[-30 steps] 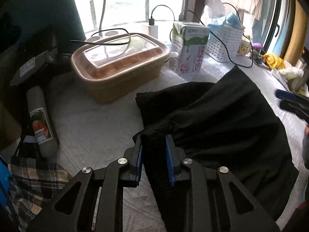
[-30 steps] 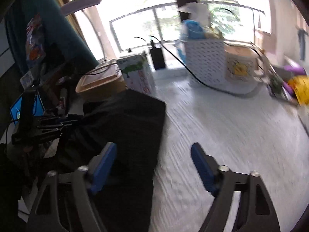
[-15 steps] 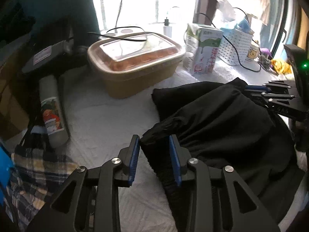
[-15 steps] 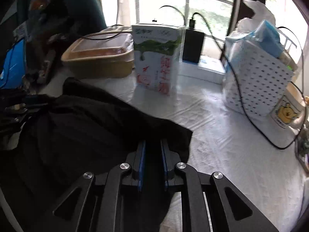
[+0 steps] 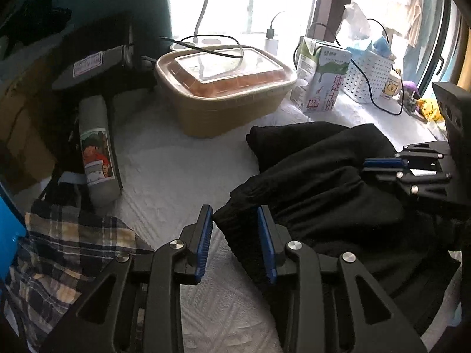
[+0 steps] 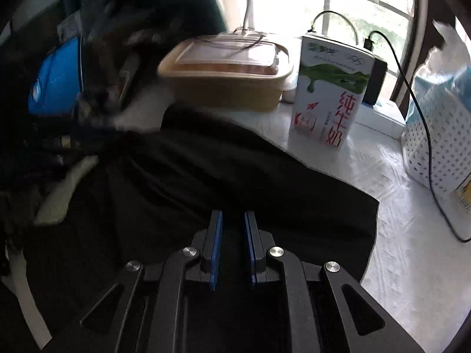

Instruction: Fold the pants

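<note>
On the white quilted table [image 5: 164, 176], both grippers, left [image 5: 235, 241] and right [image 6: 232, 244], pinch the crumpled black fabric pants [image 5: 323, 182]; best carry both edges evenly.

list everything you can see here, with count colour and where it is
pants: 1, black, bunched on the white cover, centre to right
table cover: 1, white, under everything
food container: 1, tan with clear lid, behind the pants
milk carton: 1, white and green with red print, upright right of the container
basket: 1, white perforated, right of the carton
cable: 1, black, trailing across the basket
bottle: 1, grey with picture label, lying at left
plaid cloth: 1, blue and yellow check, lower left
mug: 1, white with yellow figure, by the basket
left gripper: black, blue pads, pants edge between the pads
right gripper: black, blue pads, closed on the pants
</note>
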Tool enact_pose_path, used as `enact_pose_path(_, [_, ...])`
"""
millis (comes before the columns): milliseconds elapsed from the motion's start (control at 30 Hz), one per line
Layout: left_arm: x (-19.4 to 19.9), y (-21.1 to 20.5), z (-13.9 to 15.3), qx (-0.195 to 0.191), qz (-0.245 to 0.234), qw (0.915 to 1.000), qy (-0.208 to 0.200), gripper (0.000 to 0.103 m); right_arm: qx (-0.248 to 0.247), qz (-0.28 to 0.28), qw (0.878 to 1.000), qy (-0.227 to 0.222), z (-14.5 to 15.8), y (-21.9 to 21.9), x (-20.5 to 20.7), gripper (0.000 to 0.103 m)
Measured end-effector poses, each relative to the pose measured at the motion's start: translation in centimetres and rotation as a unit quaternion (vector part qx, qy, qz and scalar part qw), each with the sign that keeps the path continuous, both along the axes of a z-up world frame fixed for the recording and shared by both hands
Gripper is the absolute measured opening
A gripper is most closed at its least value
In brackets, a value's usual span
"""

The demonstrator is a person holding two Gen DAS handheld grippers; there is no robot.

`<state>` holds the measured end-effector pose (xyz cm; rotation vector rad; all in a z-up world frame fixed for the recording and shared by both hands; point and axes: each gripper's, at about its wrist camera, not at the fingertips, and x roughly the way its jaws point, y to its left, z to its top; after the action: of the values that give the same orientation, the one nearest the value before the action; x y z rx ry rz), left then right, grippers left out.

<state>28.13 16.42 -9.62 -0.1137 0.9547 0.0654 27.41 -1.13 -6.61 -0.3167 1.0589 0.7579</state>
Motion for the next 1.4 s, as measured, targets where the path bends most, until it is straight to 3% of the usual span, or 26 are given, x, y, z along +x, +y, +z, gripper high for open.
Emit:
enact_pose_path(67, [-0.4, -0.2, 1.0, -0.003, -0.002, 0.9999, -0.014, 0.033, -0.038, -0.013, 0.999, -0.028, 0.3, -0.5, 0.0, 0.014])
enact_pose_path(233, [-2.1, 0.0, 4.2, 0.013, 0.012, 0.9983, -0.055, 0.052, -0.047, -0.044, 0.997, -0.045, 2.4, -3.3, -1.7, 0.014])
enact_pose_path(300, [-2.8, 0.6, 5.2, 0.011, 0.025, 0.9975, -0.066, 0.062, -0.041, -0.063, 0.996, -0.049, 3.5, -4.7, -2.6, 0.014])
enact_pose_path(433, [-4.6, 0.1, 6.7, -0.007, 0.019, 0.9964, -0.083, 0.065, -0.014, -0.088, 0.995, -0.05, 4.7, -7.8, -5.1, 0.014])
enact_pose_path(633, [-6.2, -4.5, 4.3, -0.035, -0.035, 0.9978, -0.044, 0.066, 0.023, -0.08, 0.996, -0.027, 4.7, -8.7, -9.5, 0.018])
enact_pose_path(900, [-8.4, -6.9, -0.4, -0.044, -0.037, 0.9981, 0.024, 0.066, -0.013, -0.068, 0.998, -0.01, 0.6, -7.9, -13.3, 0.018])
enact_pose_path(1400, [-11.5, -6.7, -0.6, -0.035, -0.029, 0.9988, 0.018, 0.075, -0.016, -0.085, 0.996, -0.023, 0.7, -12.7, -18.3, 0.019])
